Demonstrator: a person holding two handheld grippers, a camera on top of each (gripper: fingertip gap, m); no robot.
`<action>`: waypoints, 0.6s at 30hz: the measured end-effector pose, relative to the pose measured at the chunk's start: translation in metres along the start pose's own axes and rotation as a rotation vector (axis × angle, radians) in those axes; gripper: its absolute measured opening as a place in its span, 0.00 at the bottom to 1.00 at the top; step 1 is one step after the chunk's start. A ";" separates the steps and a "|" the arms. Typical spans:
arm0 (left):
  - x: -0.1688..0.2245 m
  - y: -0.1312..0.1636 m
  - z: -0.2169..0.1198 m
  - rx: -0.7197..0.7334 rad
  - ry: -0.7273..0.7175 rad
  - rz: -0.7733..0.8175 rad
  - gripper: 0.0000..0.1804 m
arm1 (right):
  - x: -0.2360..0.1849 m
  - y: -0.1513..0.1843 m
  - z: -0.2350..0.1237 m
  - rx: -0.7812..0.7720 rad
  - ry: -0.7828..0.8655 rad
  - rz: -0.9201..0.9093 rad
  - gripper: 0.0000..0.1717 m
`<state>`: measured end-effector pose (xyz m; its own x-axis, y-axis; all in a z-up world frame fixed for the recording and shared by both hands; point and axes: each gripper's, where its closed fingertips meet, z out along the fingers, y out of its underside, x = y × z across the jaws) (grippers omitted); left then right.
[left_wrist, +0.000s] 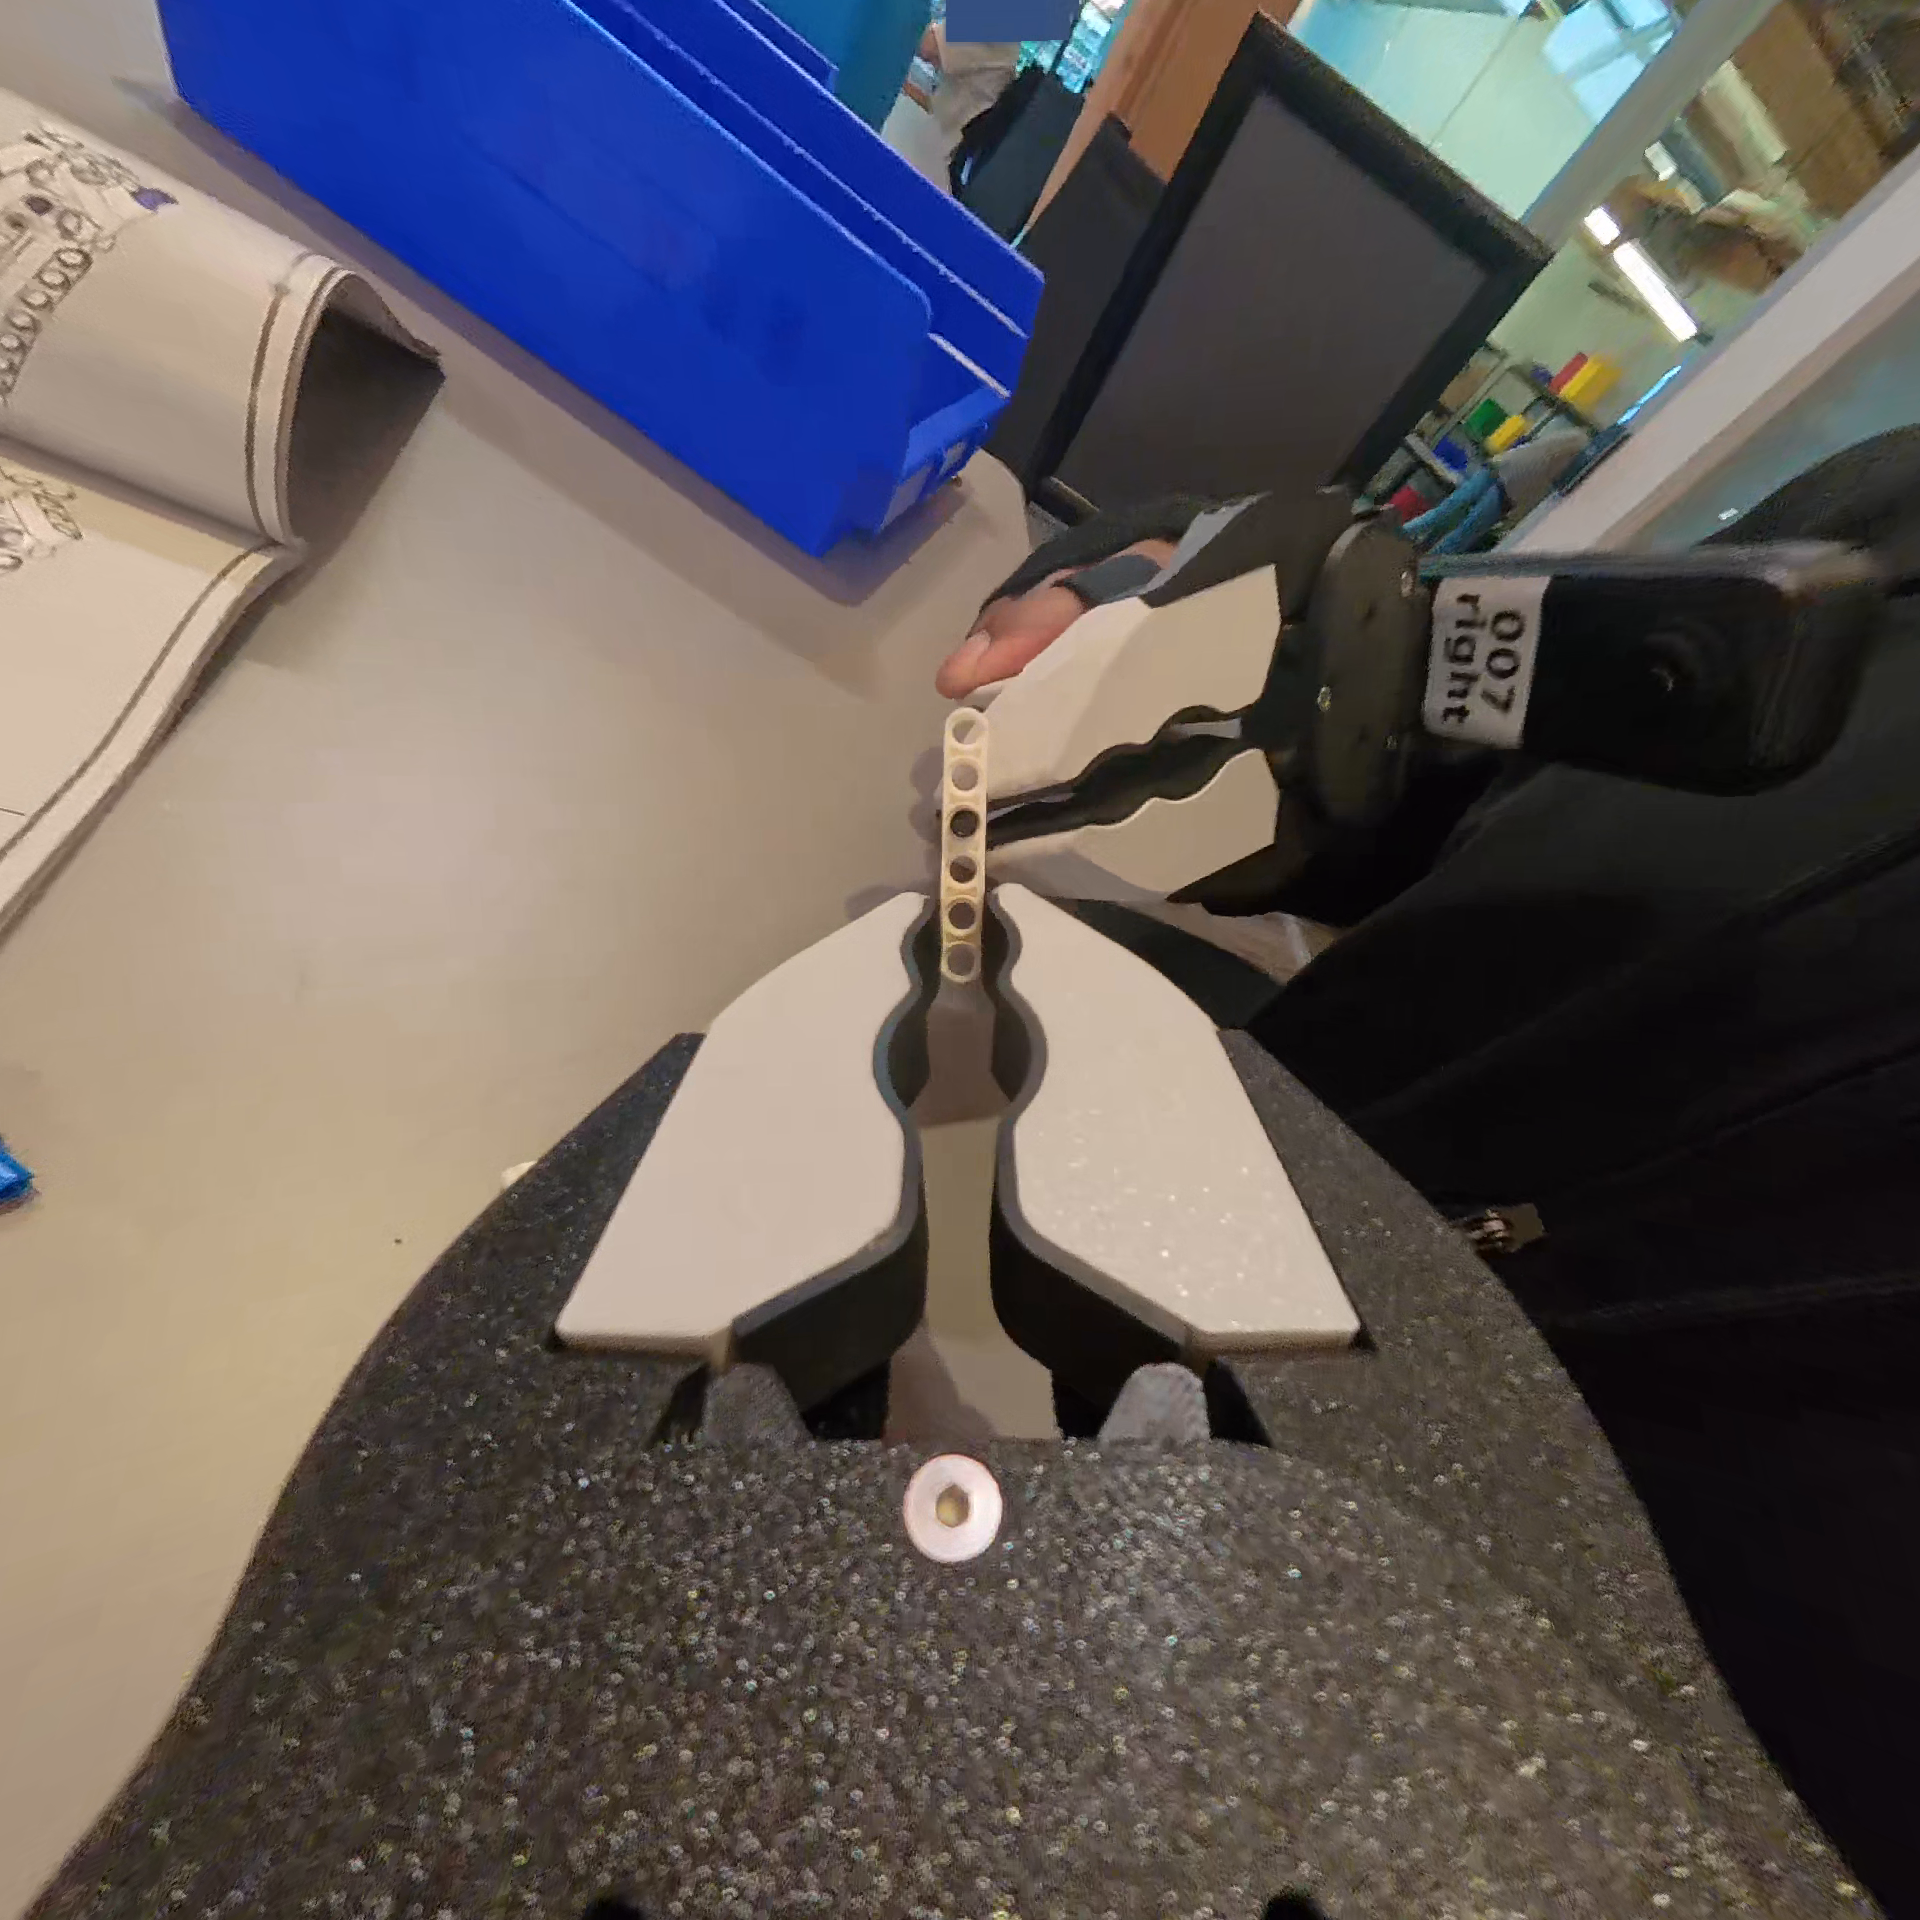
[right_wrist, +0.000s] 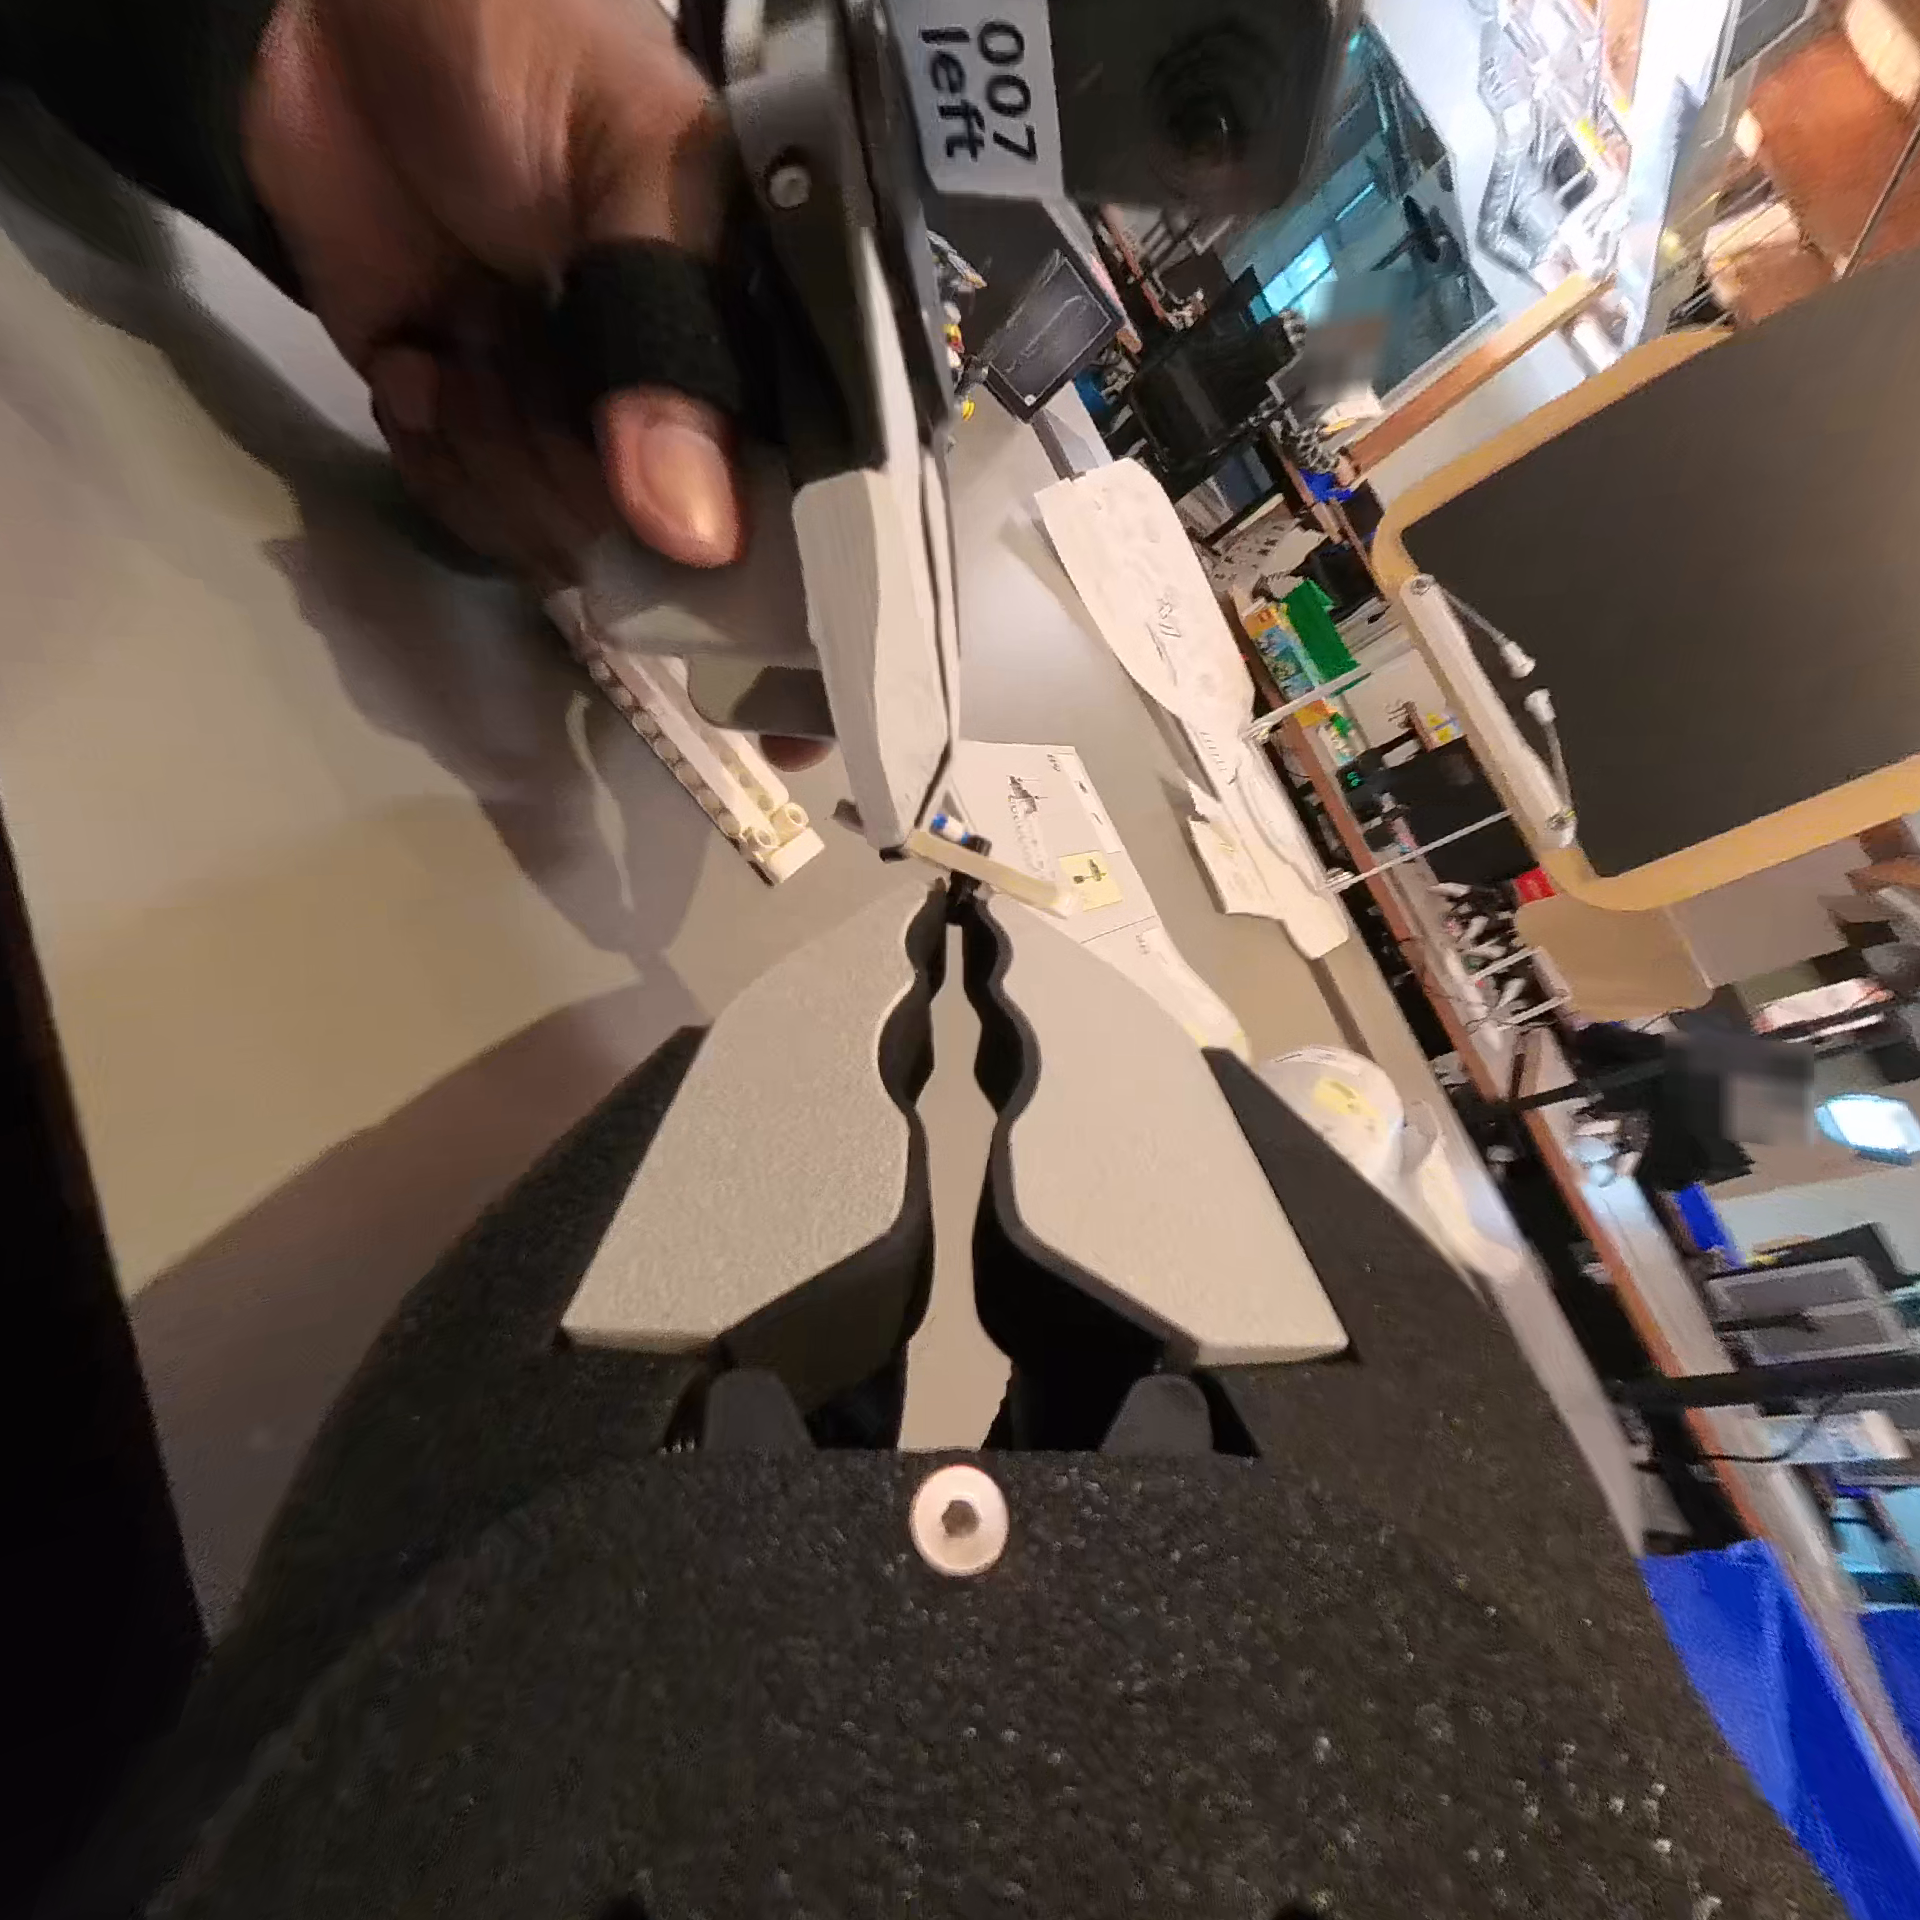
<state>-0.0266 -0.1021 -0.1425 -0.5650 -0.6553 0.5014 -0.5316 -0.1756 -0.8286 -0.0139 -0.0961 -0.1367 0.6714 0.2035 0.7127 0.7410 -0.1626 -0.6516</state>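
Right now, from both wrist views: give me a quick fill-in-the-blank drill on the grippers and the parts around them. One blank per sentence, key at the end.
1. The left gripper is shut on a cream plastic beam with a row of round ____ along it.
2. The right gripper meets the beam at its ____ hole, counting from the beam's far end.
3. The plastic storage bins on the grey table are ____ in colour.
4. A long white studded brick assembly lies on the table behind the ____ gripper.

Missing words: holes; third; blue; left

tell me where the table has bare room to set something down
Bare grey table left of the left gripper, bordered by the open booklet and blue bins. Crowded at the beige holed beam, where the right gripper meets it.
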 end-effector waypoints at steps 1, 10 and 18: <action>-0.002 0.001 0.000 -0.004 -0.028 0.029 0.05 | 0.000 0.001 0.001 0.001 -0.011 0.035 0.02; -0.002 0.000 0.004 -0.068 -0.056 0.128 0.09 | -0.004 -0.002 0.005 0.017 -0.115 0.108 0.02; -0.001 -0.019 0.004 0.116 -0.058 0.115 0.05 | 0.011 -0.005 0.001 0.097 -0.092 0.306 0.02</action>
<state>-0.0138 -0.1015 -0.1283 -0.5787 -0.7165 0.3895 -0.3875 -0.1787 -0.9044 -0.0108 -0.0918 -0.1258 0.8550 0.2467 0.4561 0.4969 -0.1379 -0.8568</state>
